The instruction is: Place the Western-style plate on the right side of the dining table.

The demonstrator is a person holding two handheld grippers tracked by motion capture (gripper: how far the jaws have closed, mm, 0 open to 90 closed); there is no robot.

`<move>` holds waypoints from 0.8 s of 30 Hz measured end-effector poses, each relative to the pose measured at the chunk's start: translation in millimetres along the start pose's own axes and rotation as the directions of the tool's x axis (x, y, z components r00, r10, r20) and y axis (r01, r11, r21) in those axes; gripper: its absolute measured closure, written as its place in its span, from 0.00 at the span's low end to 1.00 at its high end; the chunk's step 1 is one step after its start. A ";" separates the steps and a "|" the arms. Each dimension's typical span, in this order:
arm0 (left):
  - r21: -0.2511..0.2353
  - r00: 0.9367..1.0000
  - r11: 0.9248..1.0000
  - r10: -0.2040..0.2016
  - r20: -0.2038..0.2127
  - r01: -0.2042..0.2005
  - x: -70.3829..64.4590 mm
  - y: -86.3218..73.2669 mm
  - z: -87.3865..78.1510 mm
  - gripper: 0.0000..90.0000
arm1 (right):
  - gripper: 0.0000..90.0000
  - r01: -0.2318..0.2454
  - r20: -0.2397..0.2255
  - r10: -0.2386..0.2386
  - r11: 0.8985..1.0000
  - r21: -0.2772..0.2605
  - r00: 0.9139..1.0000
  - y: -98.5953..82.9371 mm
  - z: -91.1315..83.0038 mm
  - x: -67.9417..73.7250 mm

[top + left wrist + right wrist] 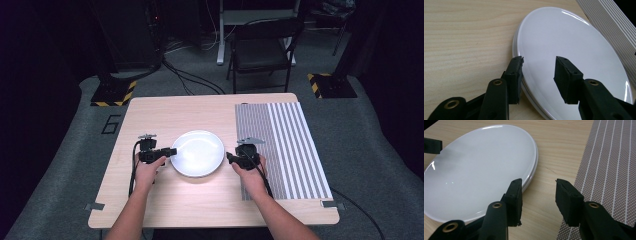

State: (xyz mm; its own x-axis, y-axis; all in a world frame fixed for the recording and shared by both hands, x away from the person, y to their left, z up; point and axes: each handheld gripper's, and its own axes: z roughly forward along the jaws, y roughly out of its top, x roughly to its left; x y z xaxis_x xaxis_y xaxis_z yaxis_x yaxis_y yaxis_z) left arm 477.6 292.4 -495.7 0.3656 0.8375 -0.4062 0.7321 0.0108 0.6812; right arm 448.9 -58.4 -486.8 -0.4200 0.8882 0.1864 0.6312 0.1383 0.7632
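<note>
Both tongs open beside seemingly stacked plates

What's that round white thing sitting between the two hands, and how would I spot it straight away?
Start with the pale wooden table; a grey striped mat covers its right part. Just left of that mat, on the bare wood between the left tongs and the right tongs, lie the white plates, which look like two stacked. They are the only round, glossy, plain things there.
</note>
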 end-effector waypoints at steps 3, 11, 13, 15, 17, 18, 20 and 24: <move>-0.003 1.000 1.000 -0.013 0.008 0.013 -1.9 -0.2 0.5 0.64 | 0.62 -0.008 -0.007 0.008 1.000 0.006 1.000 0.0 1.8 0.9; 0.005 1.000 1.000 -0.005 0.008 0.005 -4.1 -2.8 3.6 0.63 | 0.60 -0.005 -0.001 0.005 1.000 0.013 1.000 3.6 11.0 1.8; 0.001 1.000 1.000 -0.004 0.010 0.004 -3.0 -3.5 3.5 0.63 | 0.60 -0.012 -0.003 0.012 1.000 0.018 1.000 5.4 15.5 2.9; 0.001 1.000 1.000 -0.007 0.012 0.007 -2.8 -3.5 3.5 0.62 | 0.59 -0.016 -0.002 0.016 1.000 0.015 1.000 6.1 19.8 4.1; 0.000 1.000 1.000 -0.004 0.010 0.004 -2.9 -3.8 3.4 0.62 | 0.58 -0.034 -0.004 0.034 0.999 0.024 0.999 6.6 25.0 5.6; -0.001 1.000 1.000 -0.002 0.009 0.002 -3.1 -3.9 3.5 0.62 | 0.58 -0.038 -0.003 0.038 0.999 0.026 0.999 6.5 28.2 6.0; -0.002 1.000 1.000 0.000 0.009 0.000 -3.4 -4.0 3.5 0.62 | 0.57 -0.049 -0.005 0.049 0.998 0.040 0.999 5.8 33.9 7.5; -0.002 1.000 1.000 0.004 0.008 -0.004 -3.6 -4.3 3.4 0.62 | 0.57 -0.048 -0.019 0.049 0.997 0.054 0.999 5.0 42.4 11.1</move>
State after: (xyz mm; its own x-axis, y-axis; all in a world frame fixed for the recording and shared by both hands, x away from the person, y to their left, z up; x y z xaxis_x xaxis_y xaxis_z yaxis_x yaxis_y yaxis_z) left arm 475.1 287.5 -499.2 0.3730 0.8331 -0.4085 0.7297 0.0085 0.6837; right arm 475.0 -29.2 -507.1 -0.4006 0.8854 0.2357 0.6853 0.1188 0.7185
